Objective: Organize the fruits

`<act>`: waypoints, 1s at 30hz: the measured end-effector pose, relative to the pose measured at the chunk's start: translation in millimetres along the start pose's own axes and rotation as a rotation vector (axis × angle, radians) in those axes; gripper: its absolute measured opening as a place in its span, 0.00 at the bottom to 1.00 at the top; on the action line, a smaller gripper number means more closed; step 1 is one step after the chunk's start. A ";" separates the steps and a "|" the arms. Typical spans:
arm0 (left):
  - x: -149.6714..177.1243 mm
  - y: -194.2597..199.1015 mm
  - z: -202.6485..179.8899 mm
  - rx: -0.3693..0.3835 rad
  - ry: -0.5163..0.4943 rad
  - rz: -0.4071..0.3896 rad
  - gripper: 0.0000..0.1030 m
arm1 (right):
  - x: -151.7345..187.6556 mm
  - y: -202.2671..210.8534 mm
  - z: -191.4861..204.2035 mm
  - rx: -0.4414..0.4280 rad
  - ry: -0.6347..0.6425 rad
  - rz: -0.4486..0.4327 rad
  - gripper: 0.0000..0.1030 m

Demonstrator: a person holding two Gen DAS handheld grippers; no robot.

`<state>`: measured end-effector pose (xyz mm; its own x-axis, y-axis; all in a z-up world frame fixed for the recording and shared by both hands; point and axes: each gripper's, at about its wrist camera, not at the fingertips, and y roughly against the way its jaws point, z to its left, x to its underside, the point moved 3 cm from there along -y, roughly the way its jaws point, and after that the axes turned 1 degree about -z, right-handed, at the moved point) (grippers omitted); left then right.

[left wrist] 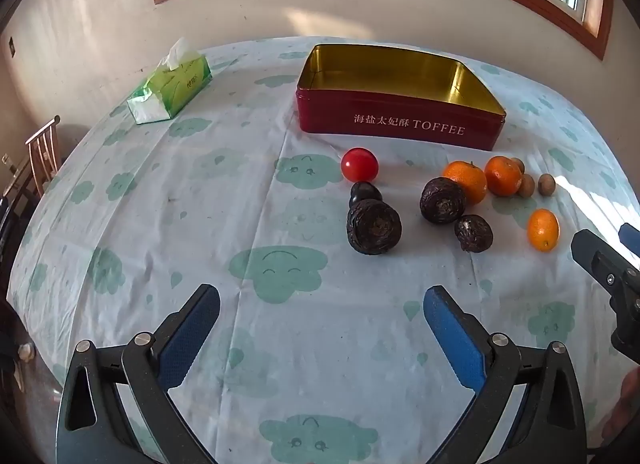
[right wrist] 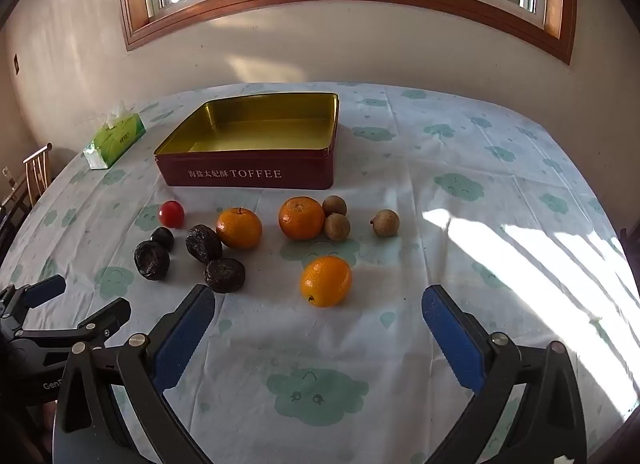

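An empty red toffee tin [left wrist: 400, 127] [right wrist: 248, 173] with a gold inside stands at the back of the table. In front of it lie a red tomato [left wrist: 359, 164] [right wrist: 172, 214], several dark wrinkled fruits [left wrist: 374, 226] [right wrist: 225, 275], two mandarins [left wrist: 466, 179] [right wrist: 301, 218], an oval orange fruit [left wrist: 543, 229] [right wrist: 326, 280] and three brown longans [right wrist: 385, 222]. My left gripper [left wrist: 322, 304] is open and empty, short of the dark fruits. My right gripper [right wrist: 319, 306] is open and empty, just short of the oval orange fruit.
A green tissue box [left wrist: 170, 89] [right wrist: 114, 139] sits at the back left. The table [left wrist: 280, 344] has a pale cloud-print cloth. A wooden chair [left wrist: 42, 151] stands off the left edge. A wall with a window is behind the table.
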<state>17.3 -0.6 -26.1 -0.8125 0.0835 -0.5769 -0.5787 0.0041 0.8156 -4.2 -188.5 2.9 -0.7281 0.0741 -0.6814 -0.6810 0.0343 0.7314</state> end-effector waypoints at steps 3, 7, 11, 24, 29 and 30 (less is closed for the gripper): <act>-1.5 -5.3 -4.9 0.009 -0.002 0.038 0.98 | 1.3 0.1 -3.4 -0.021 -0.005 0.014 1.00; 3.2 -6.4 -2.2 0.030 0.013 0.015 0.98 | -0.1 -1.5 1.6 0.024 0.028 0.015 1.00; 5.3 -7.7 -3.6 0.026 0.009 0.015 0.98 | -2.2 0.4 3.7 0.021 0.029 0.014 1.00; 6.6 -9.6 -0.3 0.012 0.009 0.025 0.98 | 3.2 -0.9 5.4 0.023 0.030 0.016 1.00; 6.1 -11.0 3.4 0.001 0.012 0.029 0.98 | 6.4 -6.1 1.8 0.017 0.004 0.036 1.00; 6.4 -11.5 3.9 0.003 0.014 0.031 0.98 | 6.9 -6.9 1.0 0.015 0.001 0.039 1.00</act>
<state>19.0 3.8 -39.0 -0.8310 0.0700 -0.5519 -0.5530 0.0045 0.8332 -4.5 -187.1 -6.8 -0.7543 0.0750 -0.6522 -0.6508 0.0458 0.7579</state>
